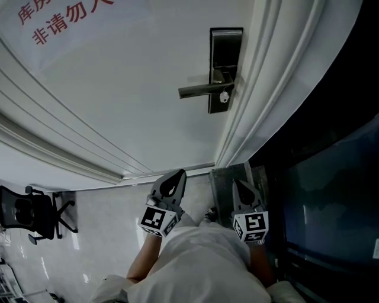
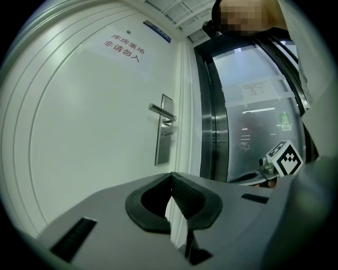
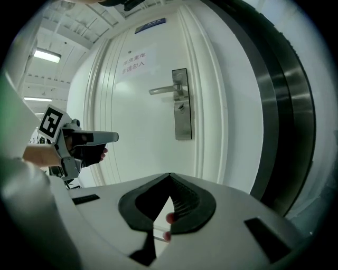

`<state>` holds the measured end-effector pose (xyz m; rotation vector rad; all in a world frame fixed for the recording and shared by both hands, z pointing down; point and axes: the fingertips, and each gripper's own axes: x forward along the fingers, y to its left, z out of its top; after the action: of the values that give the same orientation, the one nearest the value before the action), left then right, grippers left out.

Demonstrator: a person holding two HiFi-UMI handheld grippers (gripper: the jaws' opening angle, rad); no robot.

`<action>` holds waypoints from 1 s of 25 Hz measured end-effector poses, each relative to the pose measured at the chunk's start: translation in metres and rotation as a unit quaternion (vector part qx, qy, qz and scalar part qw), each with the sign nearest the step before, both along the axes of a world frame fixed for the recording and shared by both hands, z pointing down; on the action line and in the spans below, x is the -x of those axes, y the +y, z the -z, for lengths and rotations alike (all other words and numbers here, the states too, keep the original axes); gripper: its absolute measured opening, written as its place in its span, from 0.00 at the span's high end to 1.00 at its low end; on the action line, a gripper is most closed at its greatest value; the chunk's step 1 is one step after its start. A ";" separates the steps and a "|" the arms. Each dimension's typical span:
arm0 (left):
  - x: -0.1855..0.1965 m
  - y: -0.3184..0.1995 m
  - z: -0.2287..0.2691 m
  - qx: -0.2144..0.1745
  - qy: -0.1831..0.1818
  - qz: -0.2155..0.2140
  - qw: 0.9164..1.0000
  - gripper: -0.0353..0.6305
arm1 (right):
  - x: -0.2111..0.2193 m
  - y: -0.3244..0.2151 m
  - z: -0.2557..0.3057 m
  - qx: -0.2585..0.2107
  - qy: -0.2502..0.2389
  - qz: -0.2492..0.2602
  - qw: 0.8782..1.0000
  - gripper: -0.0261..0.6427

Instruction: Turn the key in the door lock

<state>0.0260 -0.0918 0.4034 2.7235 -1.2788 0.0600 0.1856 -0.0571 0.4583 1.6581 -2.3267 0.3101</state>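
Note:
On the white door (image 1: pixel 118 100) a dark steel lock plate (image 1: pixel 225 65) carries a lever handle (image 1: pixel 203 90) that points left. Just under the lever a small silvery key head (image 1: pixel 224 97) sticks out. The plate (image 3: pixel 181 104) and lever (image 3: pixel 163 90) also show in the right gripper view, and the plate (image 2: pixel 165 129) shows in the left one. My left gripper (image 1: pixel 172 182) and right gripper (image 1: pixel 243 190) hang side by side well short of the door. Both have their jaws together at the tips and hold nothing.
A dark glass panel (image 1: pixel 331 177) in a steel frame (image 2: pixel 211 105) stands right of the door. A black office chair (image 1: pixel 32 213) sits on the pale floor at the left. Red lettering (image 1: pixel 59 18) marks the door's upper part.

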 end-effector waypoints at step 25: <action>-0.008 -0.101 0.032 -0.026 0.018 -0.069 0.997 0.94 | 0.028 -0.158 0.124 -0.158 0.514 0.043 0.842 0.96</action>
<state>0.0339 -0.1927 0.3712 2.8401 -1.0972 -0.0101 0.1579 -0.2147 0.3339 1.3000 -1.6116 -0.8368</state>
